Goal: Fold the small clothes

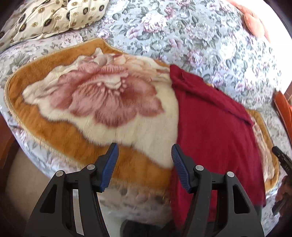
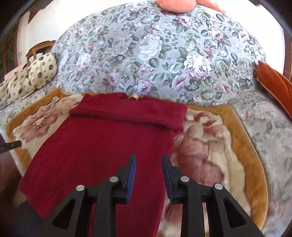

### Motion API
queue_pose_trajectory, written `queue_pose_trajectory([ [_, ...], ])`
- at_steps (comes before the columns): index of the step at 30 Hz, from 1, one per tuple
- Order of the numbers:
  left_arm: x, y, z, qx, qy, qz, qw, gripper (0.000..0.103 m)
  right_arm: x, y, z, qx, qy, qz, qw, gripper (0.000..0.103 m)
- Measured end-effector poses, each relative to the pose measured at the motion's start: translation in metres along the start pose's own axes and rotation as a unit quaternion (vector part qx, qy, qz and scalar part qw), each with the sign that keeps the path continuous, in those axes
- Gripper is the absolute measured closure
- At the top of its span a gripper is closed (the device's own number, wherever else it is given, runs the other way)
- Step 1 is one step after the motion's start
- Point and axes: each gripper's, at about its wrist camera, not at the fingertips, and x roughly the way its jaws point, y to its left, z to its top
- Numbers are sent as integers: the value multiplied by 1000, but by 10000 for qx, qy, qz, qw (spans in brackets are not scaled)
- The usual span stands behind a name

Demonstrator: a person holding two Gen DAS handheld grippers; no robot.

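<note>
Left hand-held gripper (image 1: 144, 156): jaws wide apart, nothing btwn the blue pads (image 1: 109, 165), nothing held. It hangs over the near edge of a plush blanket (image 1: 102, 102) w/ orange border and a big pink flower print, which lies on a floral sofa (image 1: 191, 31).

Task item: dark red garment (image 1: 215, 131), knit-looking. In the left wrist view it lies ahead and to the right of the left hand-held gripper, its left edge running just past the right finger; lower end drapes over the front of the seat. Not touching the pads.

Right hand-held gripper (image 2: 148, 160): jaws partly open, narrower gap than the left, nothing btwn the pads, nothing held. In the right wrist view the red garment (image 2: 102, 145) sits straight ahead and to the left of it, under the left finger; the right finger is above the blanket (image 2: 209, 155) just off the garment's right edge. Far end of the garment shows a folded-over band across its width, up against the sofa backrest (image 2: 155, 51).

Other bits: cream spotted cushion (image 1: 53, 18) far ahead-left of the left hand-held gripper; orange cushion (image 2: 277, 85) ahead-right of the right one; peach-coloured cushion (image 2: 175, 5) atop the backrest. Frames are somewhat motion-blurred, esp. at the blanket edges.
</note>
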Motion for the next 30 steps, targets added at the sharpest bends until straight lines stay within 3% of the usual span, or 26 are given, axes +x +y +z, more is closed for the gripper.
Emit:
queue_pose_trajectory([
  [8,-2,-9,-24,508,227,-356,9978,43,-33,-14,-43,448,101,203,9987,73],
  [11,-2,-5,-31,612,199,-578,9963,24,-46,-27,-59,730,93,395,9965,70],
  [16,15,-2,-40,424,510,-824,9944,23,-53,-26,-79,752,257,517,9955,69],
  [20,16,-8,-51,261,697,-1508,9858,23,-53,-28,-91,1068,311,679,9915,69],
  [22,20,-9,-58,114,908,-1918,9772,23,-55,-33,-97,1354,325,812,9869,67],
  [26,33,-14,-67,41,1336,-2101,9685,23,-51,-42,-115,1820,542,1115,9754,64],
  [30,34,-18,-68,46,1407,-2195,9654,23,-41,-40,-131,2140,846,1531,9610,63],
])
